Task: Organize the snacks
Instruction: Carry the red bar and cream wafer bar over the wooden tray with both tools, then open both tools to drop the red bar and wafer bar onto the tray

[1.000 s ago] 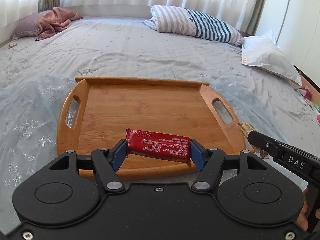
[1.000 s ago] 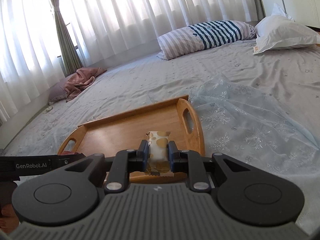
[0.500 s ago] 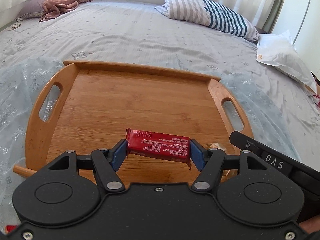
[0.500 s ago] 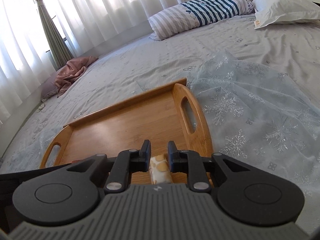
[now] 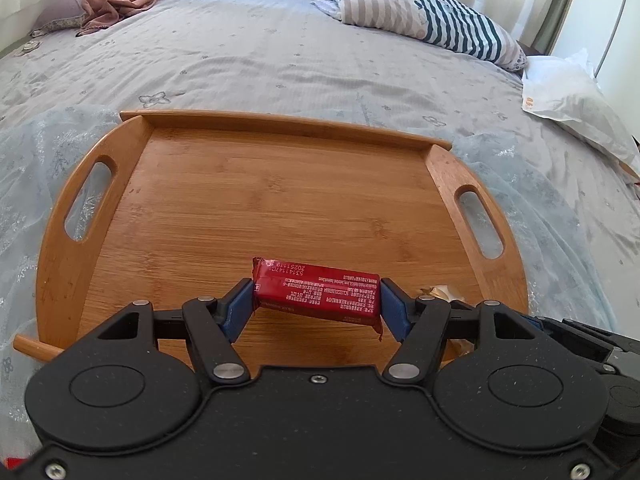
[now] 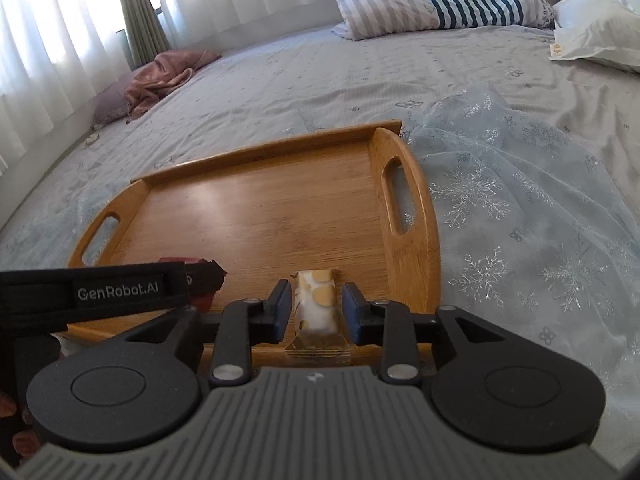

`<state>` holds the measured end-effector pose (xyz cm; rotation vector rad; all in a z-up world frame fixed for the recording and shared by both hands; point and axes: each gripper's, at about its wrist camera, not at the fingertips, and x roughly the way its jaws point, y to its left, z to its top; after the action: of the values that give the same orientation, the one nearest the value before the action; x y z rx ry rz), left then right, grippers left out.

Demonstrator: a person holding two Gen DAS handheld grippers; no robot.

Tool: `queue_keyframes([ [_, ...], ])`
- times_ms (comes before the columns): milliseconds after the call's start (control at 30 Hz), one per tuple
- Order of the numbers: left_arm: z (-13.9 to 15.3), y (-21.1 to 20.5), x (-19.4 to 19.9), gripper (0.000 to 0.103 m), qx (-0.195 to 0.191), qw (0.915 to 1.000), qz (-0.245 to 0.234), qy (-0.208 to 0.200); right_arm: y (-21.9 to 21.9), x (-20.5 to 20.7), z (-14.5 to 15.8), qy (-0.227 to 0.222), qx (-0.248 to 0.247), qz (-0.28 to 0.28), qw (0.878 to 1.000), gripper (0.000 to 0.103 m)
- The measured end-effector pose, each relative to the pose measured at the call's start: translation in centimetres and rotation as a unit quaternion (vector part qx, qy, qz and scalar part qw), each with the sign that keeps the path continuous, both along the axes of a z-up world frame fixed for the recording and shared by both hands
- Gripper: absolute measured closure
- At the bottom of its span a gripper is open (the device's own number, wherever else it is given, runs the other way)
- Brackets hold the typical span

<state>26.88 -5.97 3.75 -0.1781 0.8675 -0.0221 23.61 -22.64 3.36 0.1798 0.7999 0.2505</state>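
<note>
Opening, right gripper (image 6: 314, 308) jaws release gold-spotted snack (image 6: 318, 308).

"GenRobot.AI" on strap (image 6: 120, 291) of left hand-held gripper (image 6: 200, 280)

Bed (image 5: 280, 68); tray (image 5: 288, 124), pillows (image 5: 420, 12)

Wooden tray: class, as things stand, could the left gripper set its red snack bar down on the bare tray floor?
Probably yes. The left gripper holds the red snack bar just above the wooden tray, and the floor ahead is bare; only the cream snack lies near the right corner.
</note>
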Motion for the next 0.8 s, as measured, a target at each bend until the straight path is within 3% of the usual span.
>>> queue_keyframes([
  [33,0.0,0.0,0.1,0.039,-0.001,1.0,0.001,0.001,0.1,0.1,-0.1,0.002,-0.001,0.002,1.0,0.072],
  [67,0.0,0.0,0.1,0.039,0.0,1.0,0.001,0.002,0.2,0.1,-0.2,0.003,-0.004,-0.002,1.0,0.081],
  [200,0.0,-0.1,0.3,0.039,0.0,1.0,0.004,0.004,0.3,0.3,-0.2,-0.009,-0.014,-0.022,1.0,0.081],
  [400,-0.1,-0.6,0.7,0.039,-0.003,1.0,0.006,0.002,-0.6,1.3,0.0,-0.021,0.014,-0.056,0.998,0.081],
  [800,-0.8,-1.0,1.1,0.039,0.008,0.9999,0.009,-0.002,-0.4,2.0,-0.5,-0.03,-0.005,-0.053,0.998,0.081],
])
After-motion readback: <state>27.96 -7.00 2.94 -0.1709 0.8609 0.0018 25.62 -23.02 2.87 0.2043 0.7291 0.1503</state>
